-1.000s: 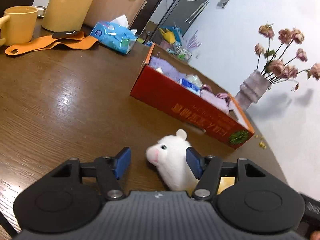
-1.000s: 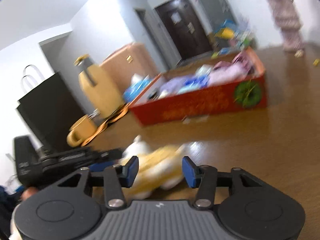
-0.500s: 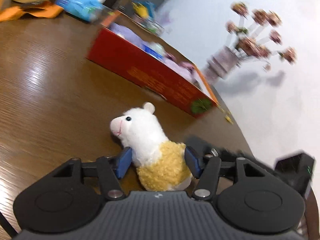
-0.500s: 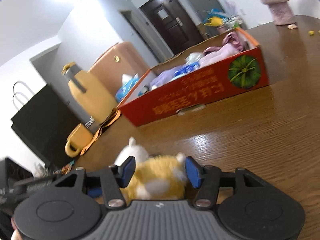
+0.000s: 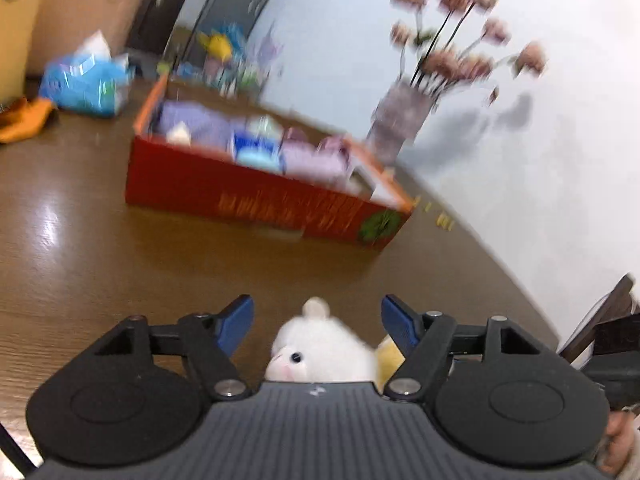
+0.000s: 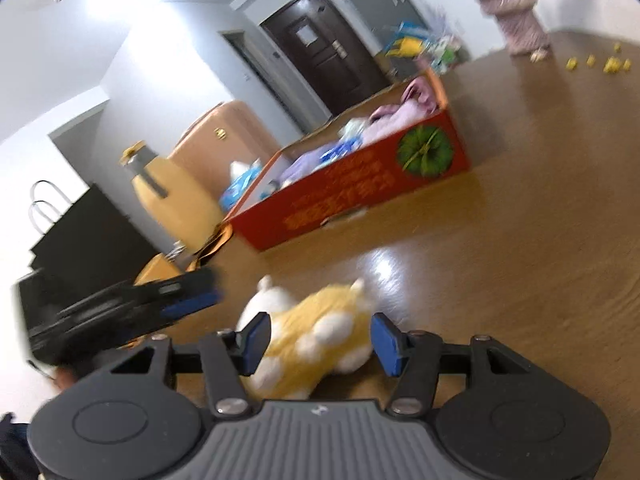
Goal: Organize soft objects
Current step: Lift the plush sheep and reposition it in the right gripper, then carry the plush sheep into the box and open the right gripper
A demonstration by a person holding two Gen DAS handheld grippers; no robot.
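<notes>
Jaws of the left gripper (image 5: 317, 320) spread wide, just been opening, with the plush alpaca (image 5: 322, 350) between them but clear gaps on both sides, so released. White head and dark eye low in that view, partly hidden behind the gripper body, a scrap of yellow fleece just inside the right pad. Jaws of the right gripper (image 6: 321, 340) also parted around the same plush alpaca (image 6: 308, 336); left pad touching or nearly touching the yellow body, right pad just clear of it, no squeeze to be seen. Toy lying on its side on the brown wooden table (image 6: 540, 240), white feet toward the right wrist camera, near edge of the table, well apart from the box.

Farther back, red cardboard box (image 5: 256, 196) open at the top, holding lavender and pink folded cloths plus a blue-and-white packet in the middle; contents blurred. Behind its left end, blue tissue pack (image 5: 86, 84) on the table. Beyond its right end, vase of dried pink flowers (image 5: 400, 120). In the right wrist view, yellow jug (image 6: 172, 196) left of the box.
</notes>
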